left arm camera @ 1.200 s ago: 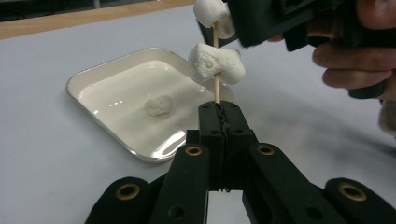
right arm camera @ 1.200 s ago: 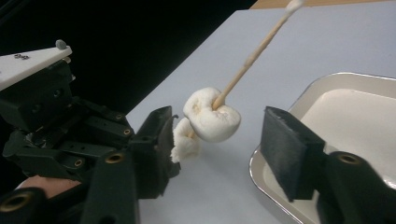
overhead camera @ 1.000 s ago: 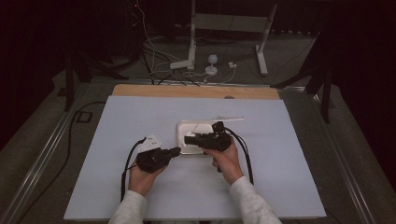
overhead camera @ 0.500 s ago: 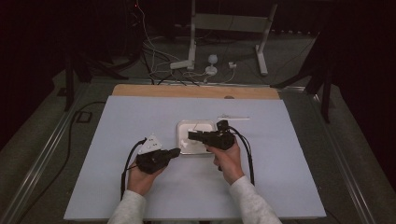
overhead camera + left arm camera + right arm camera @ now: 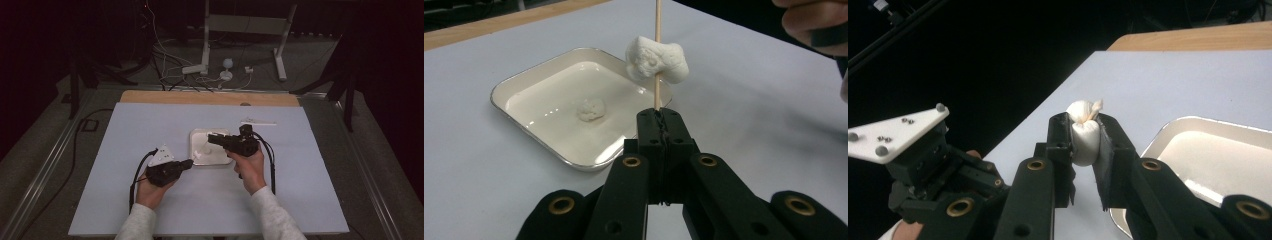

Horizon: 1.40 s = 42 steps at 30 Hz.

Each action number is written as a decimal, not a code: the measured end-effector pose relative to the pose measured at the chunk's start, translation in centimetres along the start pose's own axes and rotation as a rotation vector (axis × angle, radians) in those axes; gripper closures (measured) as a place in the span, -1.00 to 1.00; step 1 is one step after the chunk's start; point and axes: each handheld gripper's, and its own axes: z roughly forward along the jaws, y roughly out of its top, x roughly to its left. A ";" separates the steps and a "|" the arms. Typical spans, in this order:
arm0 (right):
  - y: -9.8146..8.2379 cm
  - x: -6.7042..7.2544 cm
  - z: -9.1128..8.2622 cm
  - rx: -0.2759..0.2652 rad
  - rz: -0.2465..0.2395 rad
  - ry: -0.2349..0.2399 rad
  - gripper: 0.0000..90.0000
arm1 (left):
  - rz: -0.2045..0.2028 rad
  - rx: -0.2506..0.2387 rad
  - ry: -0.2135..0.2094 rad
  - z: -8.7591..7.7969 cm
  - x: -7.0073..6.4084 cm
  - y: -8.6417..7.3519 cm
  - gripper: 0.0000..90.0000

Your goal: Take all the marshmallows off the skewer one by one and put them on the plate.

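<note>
White sheeting covers the counter [image 5: 150, 210], with a strip of bare wood along its far edge. Near the middle sits a shallow square tray [image 5: 220, 159], cream inside with a metal rim; in the left gripper view a small lump of marshmallow [image 5: 590, 108] lies on its floor.

At the tray's near-left corner the left gripper [image 5: 188, 163] is clamped tight on the lower end of a thin wooden skewer [image 5: 657, 80], which stands upright straight out of the closed jaws. In the left gripper view a white marshmallow [image 5: 657, 59] is threaded on that skewer, above the jaw tips and clear of them, hanging over the tray's rim.

From the tray's right side the right gripper [image 5: 212, 138] reaches in above the tray, and its jaws have just been closing. In the right gripper view they squeeze a marshmallow [image 5: 1084, 136] between the pads, its top bulging out above the jaw tips with the skewer's tip [image 5: 1094, 111] poking out of it.
</note>
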 end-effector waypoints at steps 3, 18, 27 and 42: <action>0.4 -0.1 -0.5 -0.036 0.011 -0.010 0.77 | -0.002 0.006 0.003 0.0 0.2 -0.3 1.00; 1.0 0.0 -1.1 -0.057 -0.012 -0.037 0.81 | 0.038 0.026 0.042 -0.2 0.2 -0.2 1.00; 2.1 -0.9 -3.0 -0.151 0.017 -0.057 0.83 | 0.047 0.085 0.089 -0.1 0.6 -1.0 1.00; 0.7 -2.1 -1.6 -0.013 -0.052 -0.152 0.77 | -0.032 0.021 0.046 -0.4 1.0 -0.7 1.00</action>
